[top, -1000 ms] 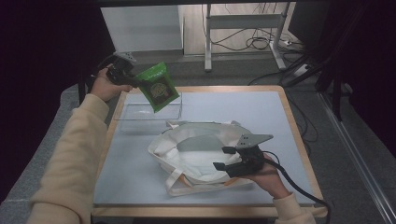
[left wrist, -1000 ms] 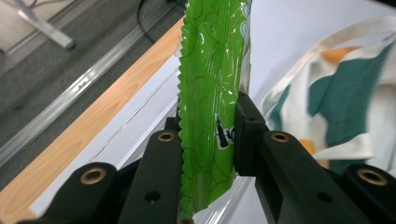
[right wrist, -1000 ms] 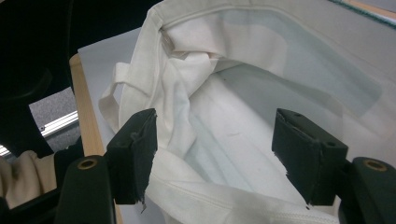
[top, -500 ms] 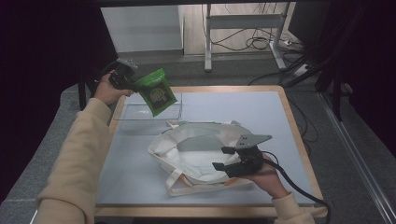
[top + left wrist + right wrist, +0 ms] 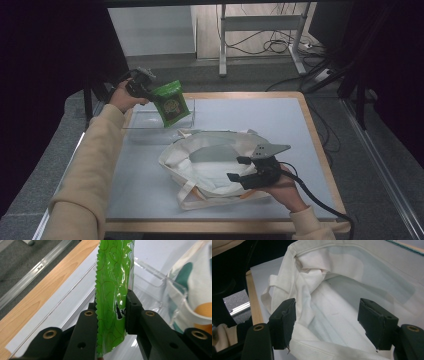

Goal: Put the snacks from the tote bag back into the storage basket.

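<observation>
— Holding the green pouch is where we stand: our left gripper has both pads pressed flat on its lower part, and it hangs above the clear plastic bin at the far left of the table, just short of the tote bag.

— So we judge this the carrying step, with the drop into the bag not yet done?

— Yes. Our right gripper sits at the bag's near rim with its jaws wide; one pad touches the cloth edge, but we cannot tell whether it truly holds the mouth open or only props it.

— What does the next move call for?

— We'd bring the pouch across and down over the opening, tilted so its narrow edge enters first, while the right side keeps the rim spread.

— And how will things handle?

— The pouch is glossy, crinkly film with a saw-toothed seam, thin and flat, likely slippery. The bag is soft off-white canvas, limp and folded, with a teal print and flat straps. The bin is rigid and transparent; the table has a pale mat in a wooden frame.
</observation>
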{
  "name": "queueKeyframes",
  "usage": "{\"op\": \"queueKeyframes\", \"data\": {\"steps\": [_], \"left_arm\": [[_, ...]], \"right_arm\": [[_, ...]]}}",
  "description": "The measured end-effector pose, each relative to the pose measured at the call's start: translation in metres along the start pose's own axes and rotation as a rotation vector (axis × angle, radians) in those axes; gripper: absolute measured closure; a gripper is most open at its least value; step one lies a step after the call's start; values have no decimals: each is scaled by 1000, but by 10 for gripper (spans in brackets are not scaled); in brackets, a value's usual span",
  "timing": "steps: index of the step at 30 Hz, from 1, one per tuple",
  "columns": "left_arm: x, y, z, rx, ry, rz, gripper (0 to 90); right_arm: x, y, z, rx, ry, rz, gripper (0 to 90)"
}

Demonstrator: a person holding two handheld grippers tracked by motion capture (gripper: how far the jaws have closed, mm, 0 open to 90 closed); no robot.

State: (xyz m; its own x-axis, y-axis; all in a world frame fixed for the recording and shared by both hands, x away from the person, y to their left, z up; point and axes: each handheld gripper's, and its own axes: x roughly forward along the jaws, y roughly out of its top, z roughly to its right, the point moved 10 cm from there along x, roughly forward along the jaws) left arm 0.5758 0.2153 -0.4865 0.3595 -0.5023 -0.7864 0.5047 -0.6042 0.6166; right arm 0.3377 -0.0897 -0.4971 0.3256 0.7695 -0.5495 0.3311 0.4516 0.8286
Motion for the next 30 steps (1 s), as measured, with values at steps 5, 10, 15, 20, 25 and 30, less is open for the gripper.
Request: {"op": "queueKeyframes", "data": {"steps": [5,10,15,20,25,30], "left_arm": [[14,1,-4,34,-10,-40,763],[27,9,-3,46,5,-48,758],[33,16,-5,41,32,-28,753],[38,21,-9,37,82,-10,739],[41,27,-12,45,114,13,724],[44,30,-15,41,134,24,681]], "right_arm": [[1,-1,1,1,-4,-9,309],[3,-3,2,1,-7,-17,308],[4,-4,2,-1,-4,-26,306],[5,-5,2,-2,0,-28,305],[3,-5,1,-5,-1,-29,306],[4,-5,1,-4,5,-33,304]]}}
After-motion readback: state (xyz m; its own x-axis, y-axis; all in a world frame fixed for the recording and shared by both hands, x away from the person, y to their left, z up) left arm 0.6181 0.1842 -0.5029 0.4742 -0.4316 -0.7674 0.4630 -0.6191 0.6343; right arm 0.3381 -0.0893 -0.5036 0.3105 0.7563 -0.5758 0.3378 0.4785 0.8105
